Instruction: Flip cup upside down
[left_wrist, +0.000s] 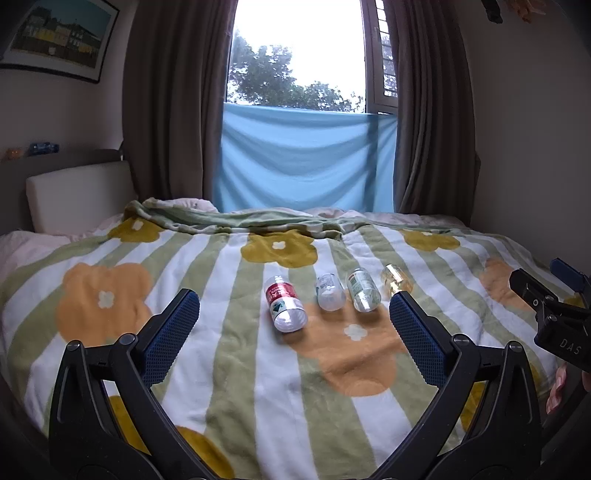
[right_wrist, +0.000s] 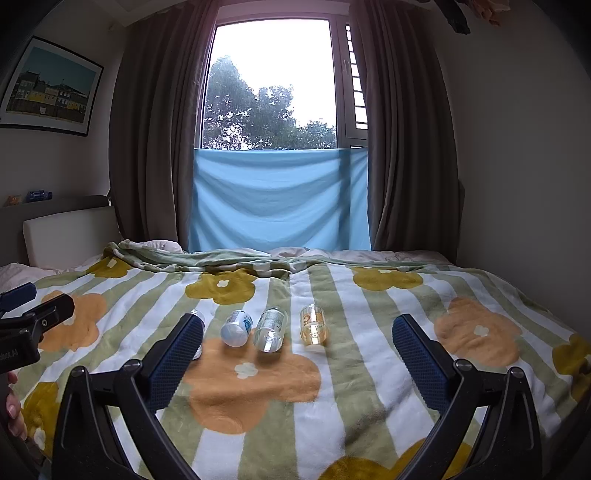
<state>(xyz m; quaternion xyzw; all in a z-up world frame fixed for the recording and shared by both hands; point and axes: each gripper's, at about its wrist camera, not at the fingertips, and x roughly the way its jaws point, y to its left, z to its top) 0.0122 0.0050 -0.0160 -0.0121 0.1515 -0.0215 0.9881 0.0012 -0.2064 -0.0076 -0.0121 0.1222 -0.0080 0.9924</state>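
Observation:
Several small clear glass cups lie on their sides in a row on the flowered blanket. From the left: a red-labelled cup, a plain cup, a green-labelled cup and a yellow-tinted cup. In the right wrist view the plain cup, green-labelled cup and yellow cup show; the red one is mostly hidden behind the left fingertip. My left gripper is open and empty, short of the cups. My right gripper is open and empty too.
The bed fills both views, with a folded blanket edge and headboard cushion behind. Curtains and a window with a blue cloth stand at the far side. The right gripper's body is at the right edge.

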